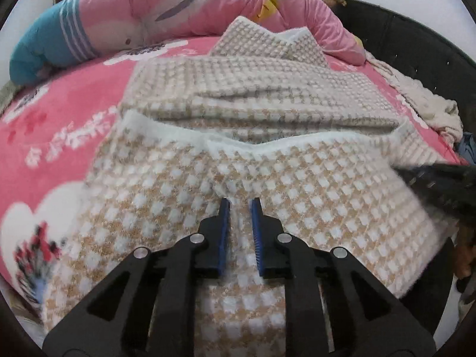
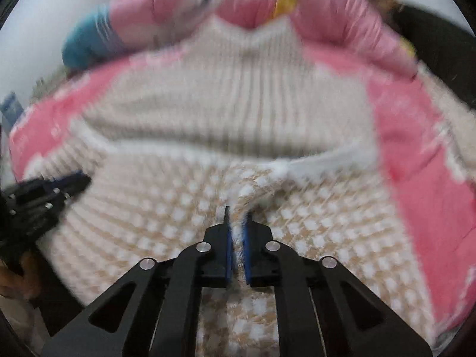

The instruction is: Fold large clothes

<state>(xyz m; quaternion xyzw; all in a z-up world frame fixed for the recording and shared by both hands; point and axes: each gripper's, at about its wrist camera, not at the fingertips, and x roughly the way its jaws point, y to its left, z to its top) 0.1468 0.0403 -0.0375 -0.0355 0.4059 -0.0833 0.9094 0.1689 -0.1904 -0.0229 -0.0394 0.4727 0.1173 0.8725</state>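
- Left wrist view: your left gripper (image 1: pixel 241 205) has its jaws narrowly parted with the fluffy fabric of the checked garment (image 1: pixel 238 113) pinched between the blue pads.
- The garment lies spread on the pink bedsheet (image 1: pixel 59 113), its near hem lifted and folded toward the far part.
- A pink quilt (image 1: pixel 178 6) is bunched along the far side of the bed, and a cream towel (image 1: pixel 425 104) lies at the right edge.
- The right gripper (image 1: pixel 440 181) reaches onto the garment's right edge, blurred.
- Right wrist view: your right gripper (image 2: pixel 236 217) has its jaws nearly closed on a ridge of the garment (image 2: pixel 226 101).
- The view is motion-blurred; the left gripper (image 2: pixel 59 187) sits at the garment's left edge.
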